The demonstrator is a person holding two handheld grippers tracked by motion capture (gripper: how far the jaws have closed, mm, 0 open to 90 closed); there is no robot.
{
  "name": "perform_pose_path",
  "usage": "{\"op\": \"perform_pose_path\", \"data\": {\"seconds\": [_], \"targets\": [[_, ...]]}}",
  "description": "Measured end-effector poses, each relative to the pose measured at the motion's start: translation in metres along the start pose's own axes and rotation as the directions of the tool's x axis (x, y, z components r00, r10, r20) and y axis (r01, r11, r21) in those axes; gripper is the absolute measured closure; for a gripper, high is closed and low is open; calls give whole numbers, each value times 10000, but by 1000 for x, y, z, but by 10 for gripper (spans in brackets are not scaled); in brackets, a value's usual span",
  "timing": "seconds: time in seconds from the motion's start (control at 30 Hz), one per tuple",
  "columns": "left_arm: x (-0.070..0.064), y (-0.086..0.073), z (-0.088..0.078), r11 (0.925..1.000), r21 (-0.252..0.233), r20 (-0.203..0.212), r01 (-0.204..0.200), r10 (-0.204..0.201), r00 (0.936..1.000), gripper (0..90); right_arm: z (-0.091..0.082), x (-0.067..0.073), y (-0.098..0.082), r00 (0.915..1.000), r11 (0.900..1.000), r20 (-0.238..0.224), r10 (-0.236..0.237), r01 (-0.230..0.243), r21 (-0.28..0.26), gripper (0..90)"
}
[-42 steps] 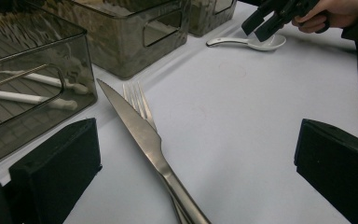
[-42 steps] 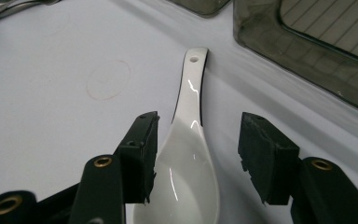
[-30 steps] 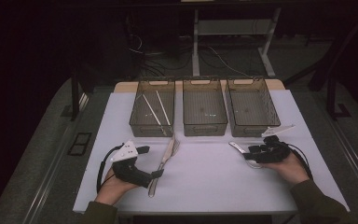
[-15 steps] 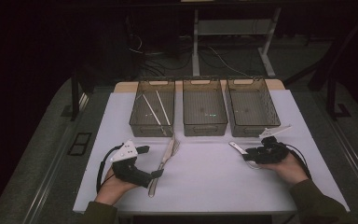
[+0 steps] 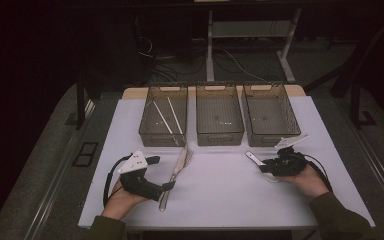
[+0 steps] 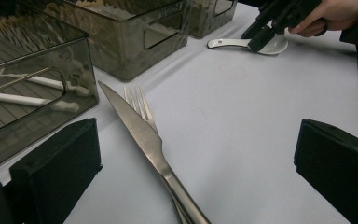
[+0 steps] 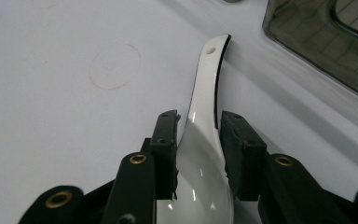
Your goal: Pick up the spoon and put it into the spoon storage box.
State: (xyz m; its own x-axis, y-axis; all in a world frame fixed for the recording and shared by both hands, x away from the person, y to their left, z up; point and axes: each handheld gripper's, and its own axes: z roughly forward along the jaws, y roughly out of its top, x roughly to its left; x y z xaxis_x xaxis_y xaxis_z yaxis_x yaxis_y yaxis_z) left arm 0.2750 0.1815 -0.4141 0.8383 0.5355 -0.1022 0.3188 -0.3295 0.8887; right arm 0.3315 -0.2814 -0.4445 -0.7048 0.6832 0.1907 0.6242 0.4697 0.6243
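A white ceramic spoon (image 7: pixel 205 107) lies on the white table, its handle pointing away from my right gripper (image 7: pixel 198 126). That gripper's jaws have just been closing, and both pads now touch the spoon's sides where the handle widens into the bowl. In the high view, spoon (image 5: pixel 254 158) and right gripper (image 5: pixel 267 165) sit at the right front. My left gripper (image 6: pixel 193 154) stands wide open, low over a steel knife (image 6: pixel 144 135) that lies across a fork (image 6: pixel 137 100). Neither pad touches them. In the high view, the left gripper (image 5: pixel 167 186) is at the knife's handle end.
Three smoky clear bins stand in a row at the back. The left bin (image 5: pixel 162 137) holds two white-tipped chopsticks (image 5: pixel 172 115). The middle bin (image 5: pixel 220 135) and the right bin (image 5: pixel 272 136) look empty. The table's front edge runs just below both hands.
The right gripper's jaws have drawn in around the spoon. Both hands and the cutlery have kept their places.
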Motion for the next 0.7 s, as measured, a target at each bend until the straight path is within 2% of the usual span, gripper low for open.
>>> {"op": "perform_pose_path", "data": {"seconds": [0.4, 0.53, 0.7], "targets": [[0, 0, 0, 10000, 2, 0, -29, 29, 10000, 0, 1, 8, 3, 9981, 9988, 413, -464, 457, 195, 703], [0, 0, 0, 10000, 1, -4, -40, 40, 10000, 0, -1, 10, 5, 9982, 9986, 316, -515, 512, 102, 752], [0, 1, 0, 10000, 4, -3, -53, 53, 10000, 0, -1, 11, 5, 9980, 9985, 326, -540, 536, 138, 753]]}}
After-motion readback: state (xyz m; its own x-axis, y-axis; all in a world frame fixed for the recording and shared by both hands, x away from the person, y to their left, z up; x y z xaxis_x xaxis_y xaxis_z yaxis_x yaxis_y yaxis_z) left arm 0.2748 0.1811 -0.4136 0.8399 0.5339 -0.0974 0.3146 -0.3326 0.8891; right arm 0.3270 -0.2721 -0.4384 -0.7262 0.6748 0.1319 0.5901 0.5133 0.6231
